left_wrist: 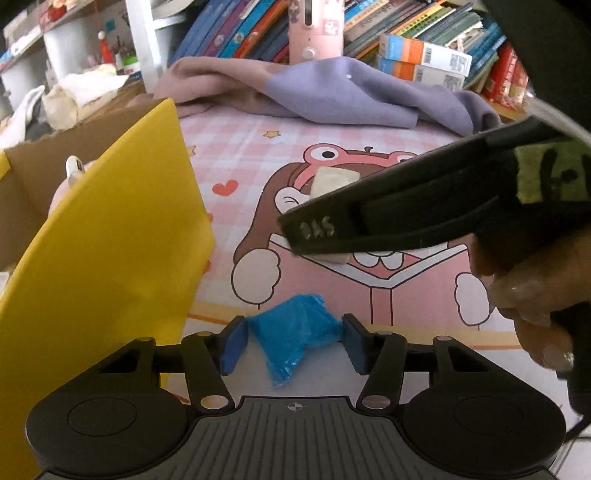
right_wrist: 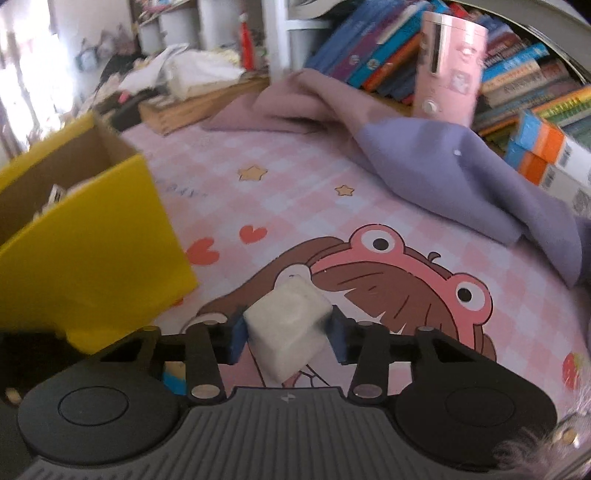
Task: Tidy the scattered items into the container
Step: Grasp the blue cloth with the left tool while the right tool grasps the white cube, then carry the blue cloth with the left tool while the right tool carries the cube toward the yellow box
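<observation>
My left gripper (left_wrist: 293,341) is shut on a crumpled blue plastic packet (left_wrist: 295,341), held just above the pink cartoon mat. My right gripper (right_wrist: 288,338) is shut on a white block (right_wrist: 290,325), tilted between the blue pads. In the left wrist view the right gripper (left_wrist: 325,225) crosses from the right, and the white block (left_wrist: 332,181) shows behind its black finger. The yellow cardboard box (left_wrist: 110,236), the container, stands open at the left, right beside my left gripper. It also shows in the right wrist view (right_wrist: 92,251), left of the right gripper, with a few items inside.
A purple and mauve cloth (left_wrist: 332,92) lies across the back of the mat. Behind it are leaning books (left_wrist: 240,33), a pink cylinder (left_wrist: 316,33) and orange-blue boxes (left_wrist: 424,59). A cluttered shelf (right_wrist: 177,77) stands at the back left.
</observation>
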Motion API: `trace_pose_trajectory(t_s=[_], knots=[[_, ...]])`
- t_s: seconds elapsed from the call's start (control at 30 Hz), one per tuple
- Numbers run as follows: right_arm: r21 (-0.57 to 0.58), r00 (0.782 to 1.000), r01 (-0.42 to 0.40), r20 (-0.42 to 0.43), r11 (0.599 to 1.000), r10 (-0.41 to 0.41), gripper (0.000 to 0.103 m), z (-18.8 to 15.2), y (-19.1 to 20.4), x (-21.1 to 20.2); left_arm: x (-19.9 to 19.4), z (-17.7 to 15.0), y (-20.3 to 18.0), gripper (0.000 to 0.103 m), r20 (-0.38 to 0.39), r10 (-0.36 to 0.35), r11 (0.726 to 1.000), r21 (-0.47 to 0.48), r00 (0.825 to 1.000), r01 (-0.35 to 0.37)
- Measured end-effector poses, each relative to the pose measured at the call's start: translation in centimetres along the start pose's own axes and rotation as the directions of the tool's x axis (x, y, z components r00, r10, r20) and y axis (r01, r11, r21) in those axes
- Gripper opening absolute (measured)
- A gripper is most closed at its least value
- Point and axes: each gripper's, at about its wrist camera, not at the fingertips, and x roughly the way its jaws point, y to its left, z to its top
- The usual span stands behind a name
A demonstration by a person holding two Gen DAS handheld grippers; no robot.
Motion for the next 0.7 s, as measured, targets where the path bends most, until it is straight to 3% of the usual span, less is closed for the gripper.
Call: trace_pose_trajectory(t_s=[0.17, 0.37, 0.7], knots=[[0.082, 0.998, 0.035, 0.040, 0.996, -0.039, 0.035, -1.0, -1.4, -2.2, -0.4, 0.1, 0.0, 0.047, -0.010, -0.021, 1.000, 0.020, 1.000, 0.021], [0.187, 0.991, 0.086, 0.084, 0.979, -0.104, 0.033, -2.6, -3.1, -6.0, -3.5, -0.1, -0.8, 0.044, 0.059, -0.070, 0.992, 0.110, 0.996, 0.063], [0.193, 0.981, 0.122, 0.123, 0.974, -0.147, 0.032, -4.6, -0.8, -11.9, -8.9, -0.8, 0.8, 0.043, 0.129, -0.153, 0.984, 0.115, 0.980, 0.139]])
